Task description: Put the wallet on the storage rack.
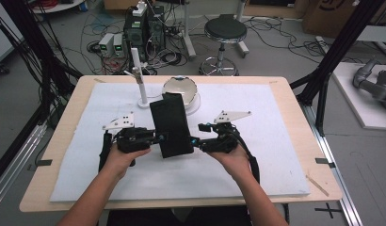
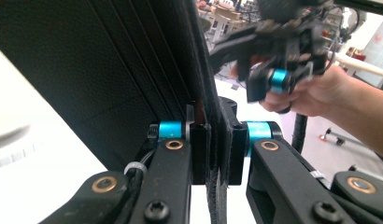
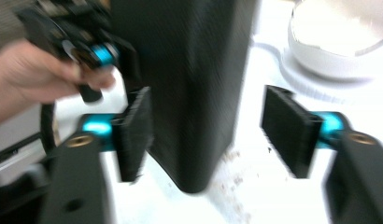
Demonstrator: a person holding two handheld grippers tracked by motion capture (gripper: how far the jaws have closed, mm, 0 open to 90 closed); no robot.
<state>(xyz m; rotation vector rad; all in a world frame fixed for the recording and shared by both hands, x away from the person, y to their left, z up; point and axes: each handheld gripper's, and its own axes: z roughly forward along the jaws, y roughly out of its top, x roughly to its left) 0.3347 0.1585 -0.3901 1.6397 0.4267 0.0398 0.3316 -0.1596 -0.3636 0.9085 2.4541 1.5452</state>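
A flat black case [image 1: 172, 125] is held just above the white mat, its far end tipped up toward the bowl. My left gripper [image 1: 159, 138] is shut on its left edge. In the left gripper view, the two pads of that gripper [image 2: 216, 144] pinch the thin edge of the case [image 2: 110, 70], with the other hand's gripper [image 2: 266, 79] beyond. My right gripper [image 1: 195, 140] is at the case's right edge. In the blurred right gripper view it [image 3: 208, 135] stands open, its pads apart on either side of the case [image 3: 189, 70], and the left gripper [image 3: 110, 56] shows behind.
A white bowl [image 1: 180, 90] with a clear lid sits just behind the case, also in the right gripper view [image 3: 339, 42]. A white post on a round base [image 1: 140, 80] stands to its left. The white mat [image 1: 276, 141] covers the wooden table. A stool [image 1: 225, 30] and cables lie beyond.
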